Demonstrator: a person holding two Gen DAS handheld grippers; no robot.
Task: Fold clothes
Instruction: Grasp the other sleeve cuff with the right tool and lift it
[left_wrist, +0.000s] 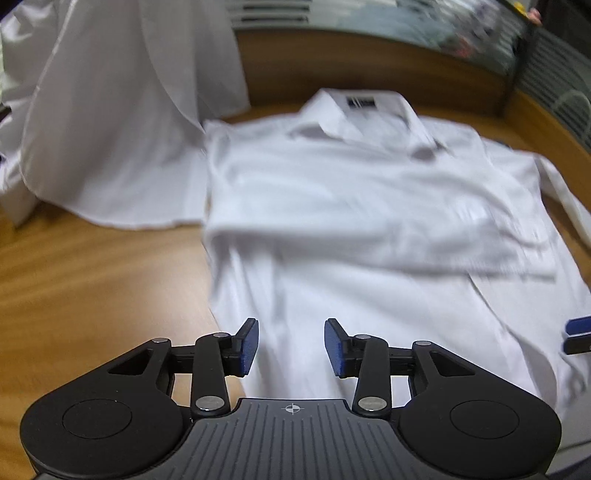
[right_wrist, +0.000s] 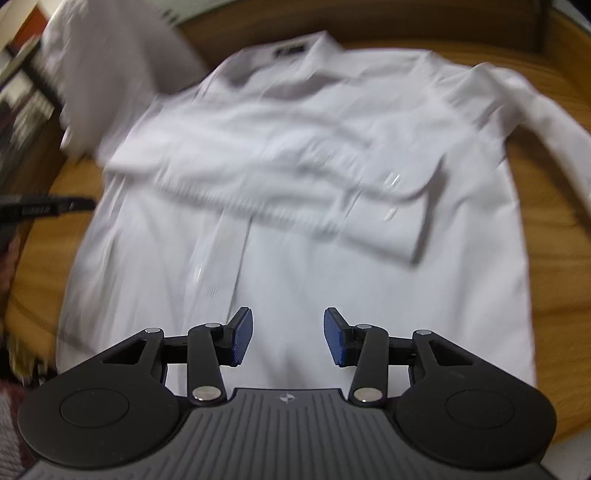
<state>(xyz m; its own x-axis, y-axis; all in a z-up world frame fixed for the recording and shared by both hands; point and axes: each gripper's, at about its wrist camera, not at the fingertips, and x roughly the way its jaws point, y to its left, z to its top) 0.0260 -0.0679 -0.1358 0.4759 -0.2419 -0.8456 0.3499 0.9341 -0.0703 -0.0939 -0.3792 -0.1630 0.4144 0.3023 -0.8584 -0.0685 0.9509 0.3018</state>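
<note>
While blur smears most of the left wrist view, the white shirt (left_wrist: 369, 221) clearly lies flat on the wooden table (left_wrist: 92, 277), collar (left_wrist: 354, 114) at its far end, one sleeve folded across the chest. Left gripper (left_wrist: 291, 349) hangs over the shirt's near hem by the shirt's left edge, jaws partly apart, blue pads (left_wrist: 246, 347) bare, nothing between them. Second white garment (left_wrist: 110, 110) is heaped beyond the shirt's left shoulder, touching it. A blue pad of the other gripper shows at the shirt's right edge. Right wrist view: same shirt (right_wrist: 295, 184), dark label (right_wrist: 291, 51) inside the collar, folded sleeve's cuff (right_wrist: 406, 236) lying across the button placket. Right gripper (right_wrist: 288, 341) sits above the shirt's near hem, jaws partly apart, holding nothing. Other sleeve (right_wrist: 546, 122) stretches off the shirt's right shoulder onto the table (right_wrist: 554, 229).
</note>
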